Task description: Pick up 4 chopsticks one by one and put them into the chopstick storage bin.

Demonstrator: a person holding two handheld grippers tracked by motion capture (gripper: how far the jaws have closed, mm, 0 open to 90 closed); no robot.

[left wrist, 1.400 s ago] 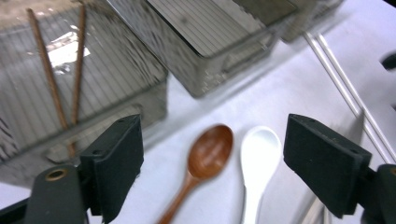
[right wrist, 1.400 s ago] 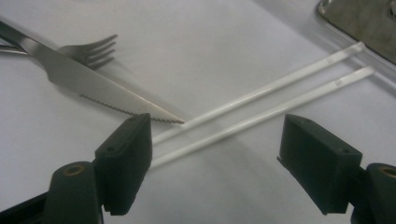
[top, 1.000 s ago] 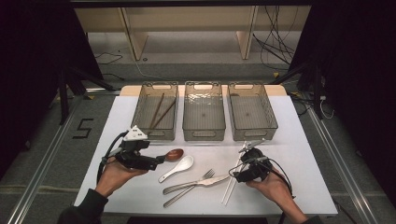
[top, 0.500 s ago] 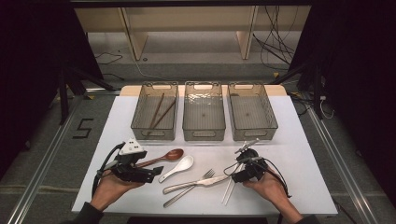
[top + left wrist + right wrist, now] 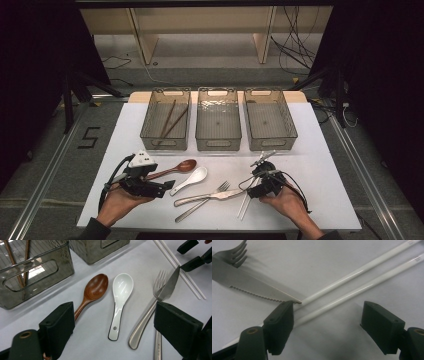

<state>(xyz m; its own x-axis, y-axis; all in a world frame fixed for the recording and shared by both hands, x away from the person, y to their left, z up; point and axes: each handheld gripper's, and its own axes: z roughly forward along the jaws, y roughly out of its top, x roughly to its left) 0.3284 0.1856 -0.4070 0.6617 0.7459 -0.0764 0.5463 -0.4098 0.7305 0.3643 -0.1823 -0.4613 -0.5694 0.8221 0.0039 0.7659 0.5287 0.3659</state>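
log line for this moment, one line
left gripper: open, over white spoon | right gripper: open, over white chopsticks | held: nothing

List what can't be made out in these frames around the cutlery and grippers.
- Wooden spoon: handle end hidden behind the left gripper jaw, left gripper view.
- White chopsticks: both ends cut off by the frame edges, right gripper view; high view, partly under the right gripper.
- Knife: handle cut off at the left edge, right gripper view.

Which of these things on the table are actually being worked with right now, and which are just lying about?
In hand:
left gripper, open over the wooden spoon
right gripper, open over the white chopsticks

Lying about:
white spoon
fork
knife
three bins
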